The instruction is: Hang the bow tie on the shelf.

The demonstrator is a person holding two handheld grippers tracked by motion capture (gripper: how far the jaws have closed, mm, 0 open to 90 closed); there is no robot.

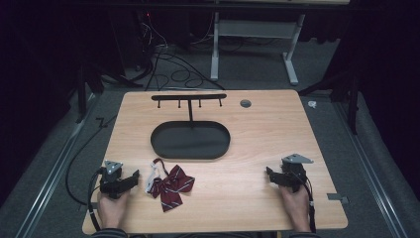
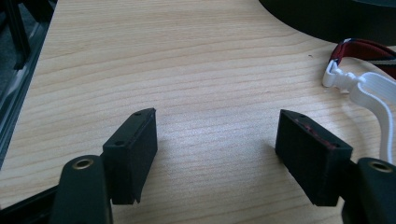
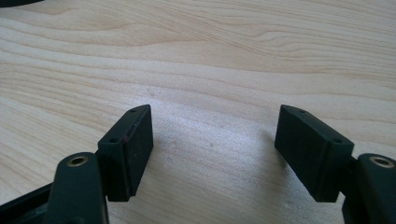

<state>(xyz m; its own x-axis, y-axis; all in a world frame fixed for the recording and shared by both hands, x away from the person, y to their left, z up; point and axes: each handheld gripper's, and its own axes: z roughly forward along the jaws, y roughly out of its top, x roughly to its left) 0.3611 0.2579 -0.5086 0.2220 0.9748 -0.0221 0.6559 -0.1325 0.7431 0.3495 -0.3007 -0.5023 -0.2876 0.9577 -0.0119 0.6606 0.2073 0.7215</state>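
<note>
A dark red striped bow tie with a white strap lies on the wooden table near its front, left of centre. My left gripper rests on the table just left of the tie, open, with bare wood between its jaws. In the left gripper view the white strap and a bit of red band lie off to the right. My right gripper sits at the front right, open over bare wood. A black stand with hooks rises from an oval black tray behind the tie.
The table has a grey round plug near its far edge. Cables and a grey metal frame lie on the floor beyond. Dark rails run along both sides of the table.
</note>
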